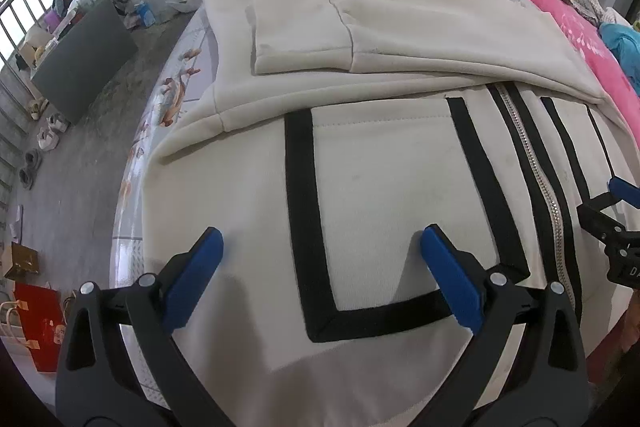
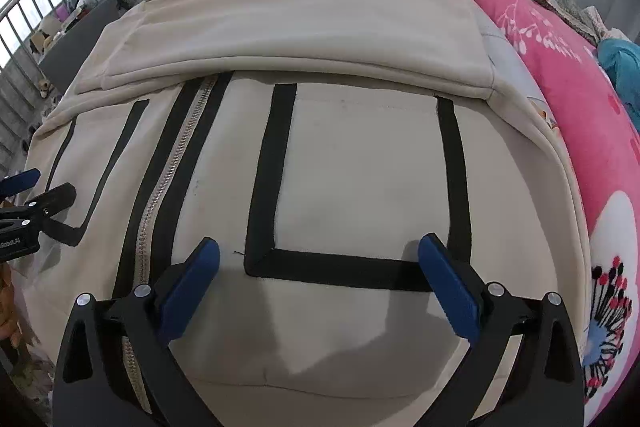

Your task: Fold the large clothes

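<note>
Pink floral blanket [image 2: 560,75], red bag [image 1: 38,323]

A cream jacket [image 1: 360,163] with black stripes and a silver zipper [image 1: 538,183] lies flat on the bed [image 1: 180,67], both sleeves folded across its chest. The left gripper [image 1: 322,247] hovers over the hem with its blue fingers [image 1: 450,275] spread wide, holding nothing. The right gripper [image 1: 612,223] shows at the right edge, beside a pink blanket [image 1: 560,23].
</note>
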Action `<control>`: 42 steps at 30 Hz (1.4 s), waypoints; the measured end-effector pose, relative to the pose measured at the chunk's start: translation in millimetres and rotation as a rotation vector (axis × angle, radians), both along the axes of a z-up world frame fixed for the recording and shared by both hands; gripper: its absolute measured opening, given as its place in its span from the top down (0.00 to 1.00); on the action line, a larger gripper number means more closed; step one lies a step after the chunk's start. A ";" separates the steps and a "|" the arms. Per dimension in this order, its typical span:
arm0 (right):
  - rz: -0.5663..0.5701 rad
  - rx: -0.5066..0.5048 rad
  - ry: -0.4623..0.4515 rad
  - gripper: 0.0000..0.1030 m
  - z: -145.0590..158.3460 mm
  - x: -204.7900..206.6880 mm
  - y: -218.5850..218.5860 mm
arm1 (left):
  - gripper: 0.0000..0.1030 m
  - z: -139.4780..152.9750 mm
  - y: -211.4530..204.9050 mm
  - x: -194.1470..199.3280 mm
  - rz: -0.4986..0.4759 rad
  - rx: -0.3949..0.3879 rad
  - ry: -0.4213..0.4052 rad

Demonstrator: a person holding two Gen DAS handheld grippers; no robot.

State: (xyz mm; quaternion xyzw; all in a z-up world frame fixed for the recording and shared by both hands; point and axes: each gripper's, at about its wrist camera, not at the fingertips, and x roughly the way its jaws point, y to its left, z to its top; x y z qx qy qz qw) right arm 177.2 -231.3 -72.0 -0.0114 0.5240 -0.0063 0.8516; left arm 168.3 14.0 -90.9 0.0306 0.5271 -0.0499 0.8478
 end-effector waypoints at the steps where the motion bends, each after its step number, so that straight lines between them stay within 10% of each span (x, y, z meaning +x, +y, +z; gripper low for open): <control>1: -0.008 -0.004 0.004 0.06 0.0 0.4 0.9 | 0.06 1.1 0.1 -0.2 0.000 -0.001 0.005; 42: -0.023 -0.002 -0.003 0.06 -3.3 4.7 -1.7 | 0.06 2.3 -0.1 -6.0 0.041 0.002 0.005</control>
